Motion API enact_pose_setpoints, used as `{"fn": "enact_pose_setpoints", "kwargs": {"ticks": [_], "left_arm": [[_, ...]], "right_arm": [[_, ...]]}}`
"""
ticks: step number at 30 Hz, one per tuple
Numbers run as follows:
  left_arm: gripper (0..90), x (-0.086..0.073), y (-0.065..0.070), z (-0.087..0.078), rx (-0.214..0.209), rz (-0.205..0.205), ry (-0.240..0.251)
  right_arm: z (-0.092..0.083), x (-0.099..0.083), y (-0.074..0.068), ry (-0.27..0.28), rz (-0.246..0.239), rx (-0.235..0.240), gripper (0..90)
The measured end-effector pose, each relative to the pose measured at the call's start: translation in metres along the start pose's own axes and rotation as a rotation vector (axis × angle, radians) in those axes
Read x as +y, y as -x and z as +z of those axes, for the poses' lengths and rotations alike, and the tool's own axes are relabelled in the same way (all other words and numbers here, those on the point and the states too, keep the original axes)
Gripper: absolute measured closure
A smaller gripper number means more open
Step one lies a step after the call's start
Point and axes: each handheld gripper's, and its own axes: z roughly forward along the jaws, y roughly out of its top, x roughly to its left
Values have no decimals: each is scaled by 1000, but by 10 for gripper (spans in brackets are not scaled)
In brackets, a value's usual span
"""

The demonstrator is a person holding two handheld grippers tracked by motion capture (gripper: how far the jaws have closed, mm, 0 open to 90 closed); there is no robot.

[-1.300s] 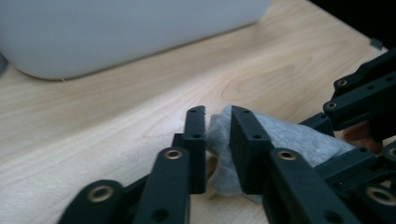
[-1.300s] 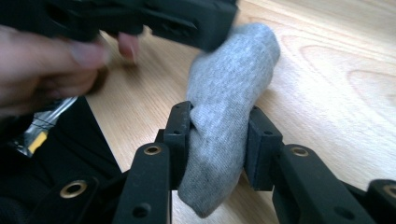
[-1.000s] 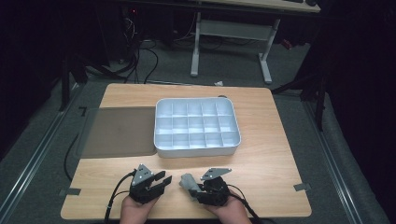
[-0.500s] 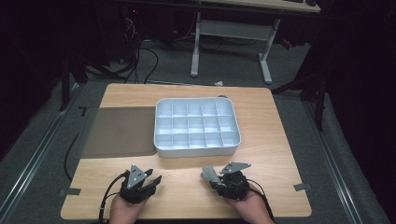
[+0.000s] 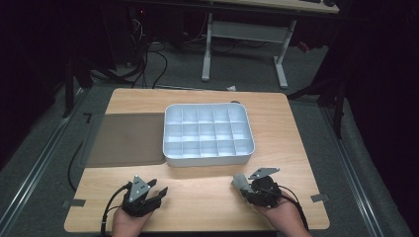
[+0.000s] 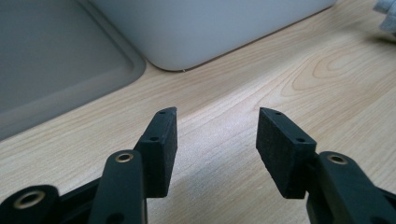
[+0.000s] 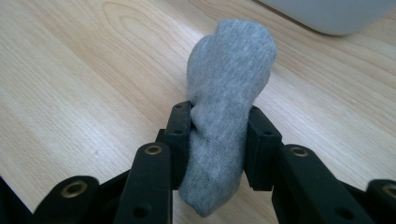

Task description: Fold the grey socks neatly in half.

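Observation:
A rolled grey sock [image 7: 229, 60] stands up between the pads of my right gripper [image 7: 218, 121], which is shut on its middle. In the high view that right gripper [image 5: 242, 183] hovers near the table's front right, the grey sock [image 5: 239, 179] sticking out toward the left. My left gripper [image 5: 159, 193] rests at the front left and points right. Its jaws have just been opening, and in the left gripper view my left gripper [image 6: 215, 123] stands open with only bare wood between its pads.
A white tray [image 5: 207, 159] of several empty compartments sits mid-table, behind both grippers. Left of it lies a flat grey mat [image 5: 126, 138]. The tray's wall [image 6: 210, 28] and the mat's corner [image 6: 51, 51] lie just ahead of the left jaws.
The right gripper has carried the grey sock to the right, away from the left gripper. The left gripper's jaws have spread apart and it has shifted slightly left.

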Motion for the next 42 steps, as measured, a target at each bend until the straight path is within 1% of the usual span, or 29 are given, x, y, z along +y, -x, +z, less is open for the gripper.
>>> {"fn": "enact_pose_setpoints", "kwargs": {"ticks": [3, 4, 5, 6, 9, 12, 13, 16, 24, 33, 36, 41, 42], "left_arm": [[483, 0, 0, 0, -2, -3, 0], [490, 0, 0, 0, 0, -4, 1], [490, 0, 1, -1, 3, -1, 5], [493, 0, 1, -1, 4, 0, 9], [492, 1, 0, -1, 5, -4, 4], [492, 1, 0, 0, 2, -7, 0], [492, 1, 0, 1, 2, -6, 0], [491, 0, 1, 2, -4, -3, -4], [489, 0, 1, 1, -9, -8, 0], [475, -1, 1, 2, -9, -9, 2], [473, -1, 0, 2, -9, -15, 6], [469, 0, 1, 2, -13, -13, 5], [464, 0, 1, 4, -17, -11, -1]], "right_arm": [[-2, 0, 2, -8, 1, -2, 681], [-4, 1, 4, -15, -13, 0, 681], [-4, 1, 4, -15, -13, 0, 681], [-6, 1, 5, -21, -25, -6, 681], [-8, 1, 8, -31, -28, -15, 681], [-9, 0, 11, -35, -26, -19, 681], [-10, 0, 13, -38, -16, -19, 681], [-10, 0, 14, -38, -10, -21, 681], [-12, 3, 15, -33, -16, -13, 681], [-26, 15, 14, -41, -36, 1, 682], [-30, 19, 15, -40, -34, 5, 682], [-36, 26, 16, -42, -39, 4, 682], [-38, 29, 17, -46, -37, 10, 682]]}}
